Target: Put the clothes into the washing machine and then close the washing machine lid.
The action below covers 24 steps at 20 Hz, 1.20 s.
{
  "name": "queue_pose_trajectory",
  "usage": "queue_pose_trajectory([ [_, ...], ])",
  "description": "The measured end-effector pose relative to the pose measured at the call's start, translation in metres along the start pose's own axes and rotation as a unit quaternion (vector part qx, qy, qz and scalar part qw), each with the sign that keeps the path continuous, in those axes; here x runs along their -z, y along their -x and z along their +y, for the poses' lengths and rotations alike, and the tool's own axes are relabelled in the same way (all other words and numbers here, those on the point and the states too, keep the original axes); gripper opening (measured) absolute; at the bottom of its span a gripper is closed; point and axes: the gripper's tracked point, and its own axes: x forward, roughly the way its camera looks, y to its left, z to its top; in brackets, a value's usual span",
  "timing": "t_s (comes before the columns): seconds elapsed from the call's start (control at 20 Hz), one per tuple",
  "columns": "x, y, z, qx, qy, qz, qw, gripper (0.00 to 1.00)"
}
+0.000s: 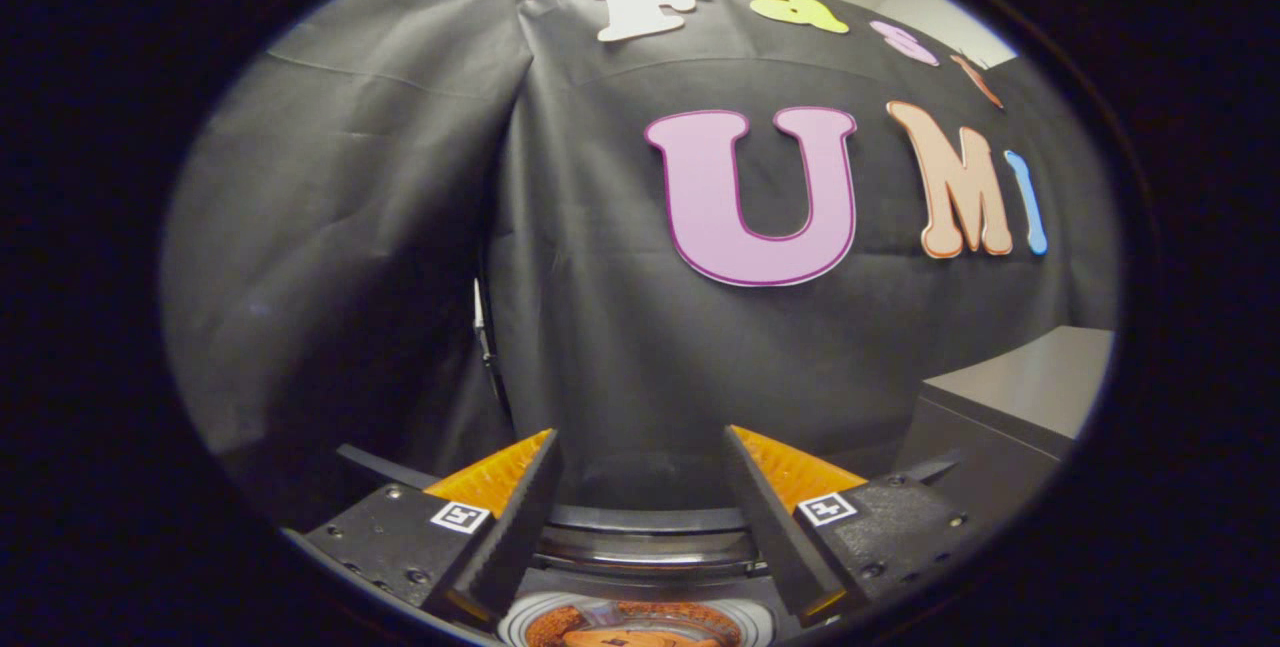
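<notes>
**Hand-held gripper spread wide above the washing machine's opening**

The hand-held gripper [640,447] is held with its two fingers [520,517] spread wide apart, and nothing is caught between them; the space between the tips looks straight onto the booth's black cloth wall [620,327]. Below and between the fingers lies the round rim of the washing machine [640,537], a dark curved band with a lighter ring under it. Nearer still, at the foot of the gap between the fingers, a pale circular opening shows a bundle of orange-brown clothes [620,627] lying inside it; only their upper part is visible. Whether the machine's lid is up or down cannot be told. To the right of the fingers, beyond them, stands a grey cabinet [1030,397] with a flat top, set against the cloth wall.
</notes>
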Motion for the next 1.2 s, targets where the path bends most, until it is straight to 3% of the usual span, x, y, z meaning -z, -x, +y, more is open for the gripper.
queue_pose_trajectory([
  [0.9,0.023,0.031,0.002,-0.005,-0.001,0.01,1.0,0.98],
  [1.2,0.081,0.066,0.015,-0.004,-0.057,0.038,0.998,0.96],
])
